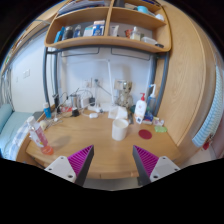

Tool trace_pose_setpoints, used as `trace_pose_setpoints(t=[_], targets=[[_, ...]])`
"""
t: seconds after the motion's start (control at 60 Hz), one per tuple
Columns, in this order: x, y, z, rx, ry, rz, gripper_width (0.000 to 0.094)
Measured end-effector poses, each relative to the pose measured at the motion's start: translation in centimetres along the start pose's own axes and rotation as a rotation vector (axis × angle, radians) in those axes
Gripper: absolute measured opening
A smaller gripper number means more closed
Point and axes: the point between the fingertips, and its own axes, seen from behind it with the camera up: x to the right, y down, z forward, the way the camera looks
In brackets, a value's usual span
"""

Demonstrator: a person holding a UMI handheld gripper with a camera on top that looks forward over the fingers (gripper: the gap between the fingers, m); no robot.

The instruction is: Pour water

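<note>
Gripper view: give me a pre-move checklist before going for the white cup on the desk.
1. Fingers apart: ok, the gripper is open with nothing between the pads.
2. Target in view: ok, the white cup stands upright on the wooden desk, ahead of the fingers.
3. Straight path to the cup: ok, only bare desk lies between.
4. Neighbours apart: ok, the white bottle with the red cap stands behind the cup.
5. Water in the cup: cannot tell.
6. Pour target: cannot tell which vessel receives.

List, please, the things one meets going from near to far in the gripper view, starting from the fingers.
Open gripper → bare wooden table → white cup → white bottle with red cap → wall shelf.
</note>
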Motion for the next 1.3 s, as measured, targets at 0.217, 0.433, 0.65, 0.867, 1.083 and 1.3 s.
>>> trace_pose_setpoints(t=[0.217, 0.433, 0.65, 0.867, 1.083, 1.3], targets=[[-12.8, 8.5, 0.6, -0.063, -0.153, -0.025, 0.0799], [-24.3, 8.5, 2.3, 0.046, -0.253, -0.023, 0.0791], [-31.1, 5.9, 6.2, 0.103, -0.303, -0.009, 0.0794], [-33.3, 2.2, 9.1, 0.193, -0.267, -0.039, 0.0787], [-34.5, 0.2, 10.4, 0.285, -0.281, -0.040, 0.0588], [-35.0, -0.1, 10.3, 0.344, -0.308, -0.015, 0.0479]])
